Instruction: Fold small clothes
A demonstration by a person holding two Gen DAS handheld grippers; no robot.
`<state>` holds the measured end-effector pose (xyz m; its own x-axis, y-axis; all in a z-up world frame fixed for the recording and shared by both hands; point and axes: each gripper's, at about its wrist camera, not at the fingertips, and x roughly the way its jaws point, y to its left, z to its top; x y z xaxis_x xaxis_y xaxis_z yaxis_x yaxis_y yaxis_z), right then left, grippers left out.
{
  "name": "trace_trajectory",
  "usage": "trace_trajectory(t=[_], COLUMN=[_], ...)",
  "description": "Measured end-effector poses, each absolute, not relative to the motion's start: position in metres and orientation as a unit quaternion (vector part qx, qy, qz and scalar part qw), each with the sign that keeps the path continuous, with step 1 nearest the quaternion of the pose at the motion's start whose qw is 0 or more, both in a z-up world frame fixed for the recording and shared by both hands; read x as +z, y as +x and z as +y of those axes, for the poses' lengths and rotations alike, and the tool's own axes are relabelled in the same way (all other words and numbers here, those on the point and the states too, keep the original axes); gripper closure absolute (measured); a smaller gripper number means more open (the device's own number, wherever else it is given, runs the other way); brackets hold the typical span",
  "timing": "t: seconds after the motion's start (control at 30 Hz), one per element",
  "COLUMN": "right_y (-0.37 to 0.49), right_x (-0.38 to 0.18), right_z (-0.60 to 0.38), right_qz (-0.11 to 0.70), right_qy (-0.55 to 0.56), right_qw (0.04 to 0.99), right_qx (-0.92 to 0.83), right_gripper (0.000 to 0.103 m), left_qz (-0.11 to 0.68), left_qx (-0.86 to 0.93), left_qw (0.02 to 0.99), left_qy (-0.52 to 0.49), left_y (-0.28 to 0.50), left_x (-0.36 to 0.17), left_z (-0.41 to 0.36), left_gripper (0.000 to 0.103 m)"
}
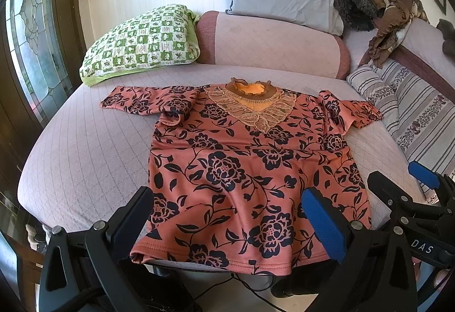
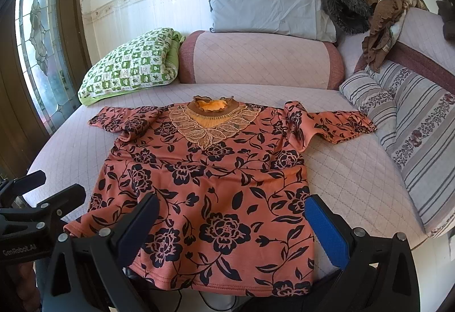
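Floral top [image 1: 250, 166] is lying flat, front up, on the quilted bed cover [image 1: 85, 152], collar [image 1: 250, 90] pointing toward the far bolster [image 1: 270, 44] and hem [image 1: 216, 263] hanging slightly over the near edge of the bed. Both sleeves are lying spread outward; the left sleeve [image 1: 142, 101] is resting on bare cover, while the right sleeve [image 2: 335, 124] is ending just beside the striped cushion [image 2: 412, 141]. Left claw [image 1: 227, 218] is hovering above the hem's left corner region, jaws standing wide, gripping nothing. Right claw [image 2: 230, 229] is hovering over the hem's right half, jaws likewise wide and empty; in the right wrist view the left claw is showing at the left border. Open cover is lying to the left of the garment, a broad strip running out to the bed's rounded edge; to the right, a narrower strip is separating the garment's side seam from the striped cushion. Beyond the collar, a band of bare cover is separating the garment from the bolster and the green checked pillow [image 1: 142, 41]. Grey pillow [image 2: 264, 4] is leaning against the wall behind the bolster, well apart from the garment.
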<state>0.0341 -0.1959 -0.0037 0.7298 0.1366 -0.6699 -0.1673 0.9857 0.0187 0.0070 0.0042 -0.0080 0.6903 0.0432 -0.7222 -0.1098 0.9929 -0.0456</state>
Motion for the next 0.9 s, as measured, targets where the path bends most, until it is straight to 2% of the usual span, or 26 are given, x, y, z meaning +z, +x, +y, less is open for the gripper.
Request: trace_trajectory(t=[0.9], right_y=[0.043], right_x=[-0.014], right_z=[-0.194], right_qz=[0.368], right_qy=[-0.021], right_qw=[0.926], right_qx=[0.079], right_gripper=[0.0], left_qz=[0.405], left_qx=[0.04], left_qw=[0.913], left_qy=[-0.043], left_y=[0.02], left_x=[-0.015], left_z=[0.003], left_gripper=[0.0])
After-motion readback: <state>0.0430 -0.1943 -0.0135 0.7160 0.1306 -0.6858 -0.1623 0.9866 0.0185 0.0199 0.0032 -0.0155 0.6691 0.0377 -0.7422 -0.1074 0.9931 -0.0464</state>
